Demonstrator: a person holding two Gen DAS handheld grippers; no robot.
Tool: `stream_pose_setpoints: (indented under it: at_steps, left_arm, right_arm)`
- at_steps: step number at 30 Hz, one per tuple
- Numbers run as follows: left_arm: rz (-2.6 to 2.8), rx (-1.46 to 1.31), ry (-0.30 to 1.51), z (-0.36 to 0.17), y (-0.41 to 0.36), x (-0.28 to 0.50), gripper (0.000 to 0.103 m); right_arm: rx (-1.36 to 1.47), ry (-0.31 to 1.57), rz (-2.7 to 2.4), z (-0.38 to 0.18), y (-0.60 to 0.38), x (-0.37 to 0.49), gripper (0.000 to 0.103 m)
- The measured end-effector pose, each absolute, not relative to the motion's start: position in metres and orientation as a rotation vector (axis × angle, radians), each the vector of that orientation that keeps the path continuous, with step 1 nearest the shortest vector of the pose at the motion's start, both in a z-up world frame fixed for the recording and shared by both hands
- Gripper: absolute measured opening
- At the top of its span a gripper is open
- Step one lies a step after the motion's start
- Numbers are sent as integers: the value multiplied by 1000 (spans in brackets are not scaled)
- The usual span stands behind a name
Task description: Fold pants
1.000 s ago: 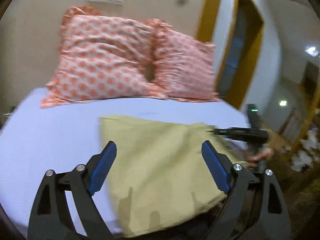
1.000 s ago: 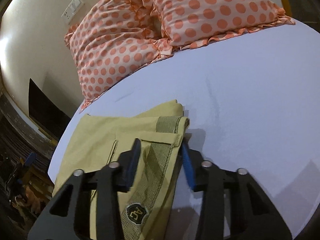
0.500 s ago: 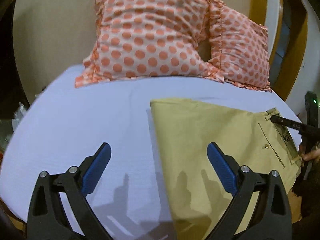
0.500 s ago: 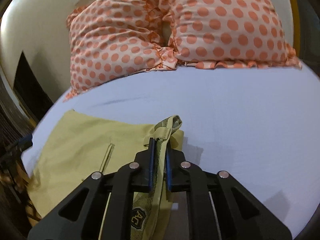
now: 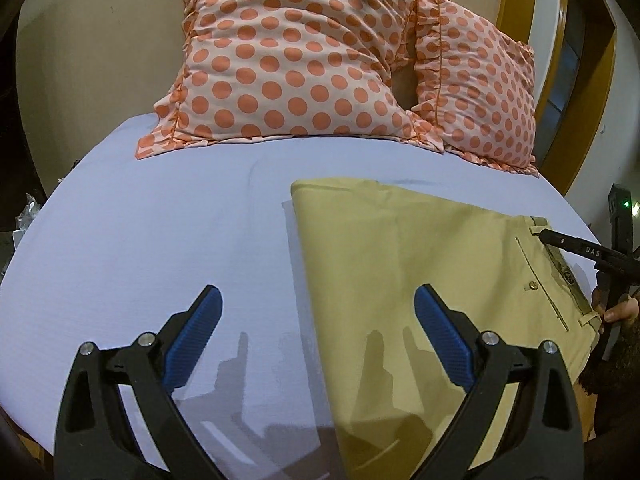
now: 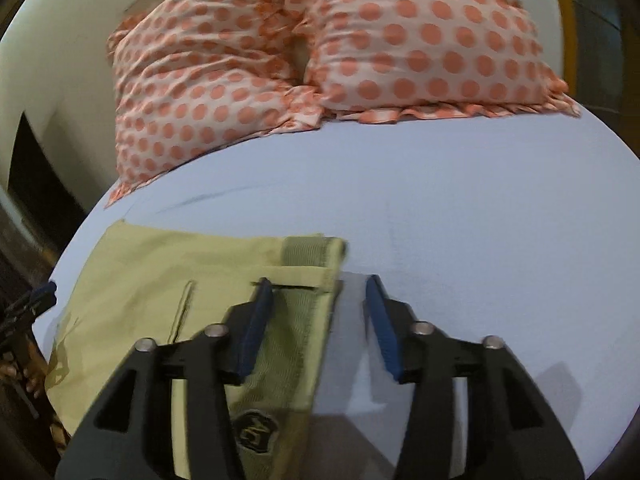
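Note:
Folded khaki pants (image 5: 420,280) lie flat on the pale blue bed sheet (image 5: 160,240), waistband toward the right edge. My left gripper (image 5: 316,320) is open and empty, hovering over the pants' left folded edge. In the right wrist view the pants (image 6: 160,280) lie at lower left with the waistband (image 6: 296,320) under my right gripper (image 6: 320,292). That gripper is open, its left finger over the waistband and its right finger over bare sheet (image 6: 480,220). The right gripper also shows at the right edge of the left wrist view (image 5: 576,248).
Two peach polka-dot pillows (image 5: 288,56) (image 5: 480,92) lean against the wall at the head of the bed. They also show in the right wrist view (image 6: 420,40). A wooden door frame (image 5: 560,80) stands at the right. The bed's near edge is just below both grippers.
My right gripper was shut on the waistband and has opened, letting it drop flat on the sheet. My left gripper stayed open and shifted a little closer to the bed.

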State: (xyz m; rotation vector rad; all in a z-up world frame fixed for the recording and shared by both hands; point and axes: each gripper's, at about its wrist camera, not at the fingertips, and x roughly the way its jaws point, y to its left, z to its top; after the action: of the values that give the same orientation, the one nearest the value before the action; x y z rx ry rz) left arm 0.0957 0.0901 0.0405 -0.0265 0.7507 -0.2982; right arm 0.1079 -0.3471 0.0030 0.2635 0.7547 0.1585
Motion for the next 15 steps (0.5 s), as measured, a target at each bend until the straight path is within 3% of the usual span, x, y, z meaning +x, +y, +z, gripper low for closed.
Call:
stream_pose_setpoints:
  at_steps: [1, 3, 5, 7, 13, 15]
  left_arm:
    - [-299, -28, 753, 40, 90, 96, 97]
    - [-300, -28, 759, 39, 88, 98, 97]
    - [-301, -30, 763, 38, 88, 100, 97]
    - [-299, -34, 767, 37, 88, 101, 97]
    - [-310, -58, 792, 37, 89, 112, 97]
    - [-338, -80, 819, 34, 90, 117, 97]
  right_arm:
    - [276, 749, 188, 2, -348, 107, 31]
    - [269, 752, 226, 2, -347, 108, 25]
    - [260, 737, 240, 5, -346, 108, 11]
    - [266, 727, 255, 9, -346, 111, 7]
    - [219, 761, 226, 22, -338, 137, 7]
    - [273, 831, 205, 14, -347, 143, 22]
